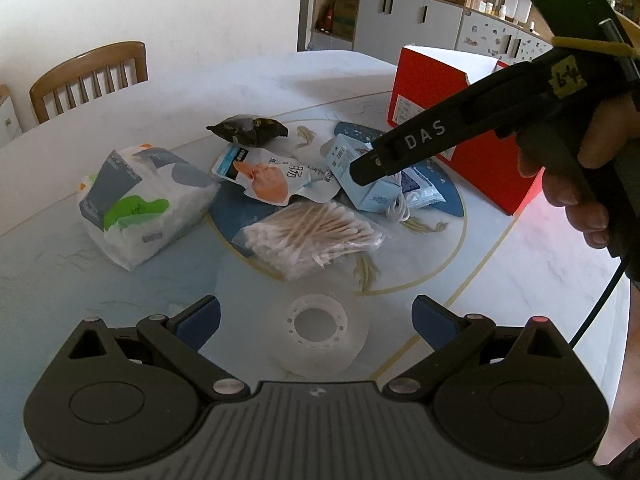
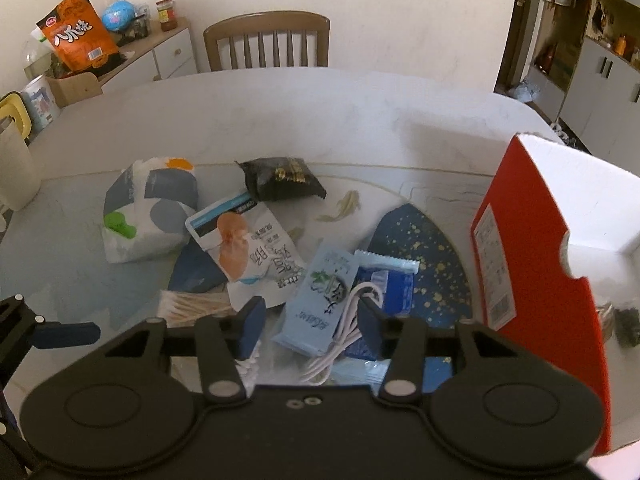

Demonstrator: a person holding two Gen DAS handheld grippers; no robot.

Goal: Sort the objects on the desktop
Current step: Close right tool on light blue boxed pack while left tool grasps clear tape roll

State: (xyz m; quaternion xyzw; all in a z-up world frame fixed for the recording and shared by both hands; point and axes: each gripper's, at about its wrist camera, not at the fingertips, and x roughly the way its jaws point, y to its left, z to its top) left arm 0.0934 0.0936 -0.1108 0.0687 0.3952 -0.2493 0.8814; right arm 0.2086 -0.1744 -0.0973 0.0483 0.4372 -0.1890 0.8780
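A pile lies mid-table: tissue pack, black snack bag, white-orange pouch, cotton swab bag, light blue packet, white cable and dark blue packet. A clear tape roll lies between my open left gripper's fingers. My right gripper is open, low over the light blue packet and cable; in the left wrist view its tip sits over the packet.
A red open box stands right of the pile, holding some dark items. Wooden chairs stand at the far table edge. A sideboard with snacks is at the left, cabinets behind.
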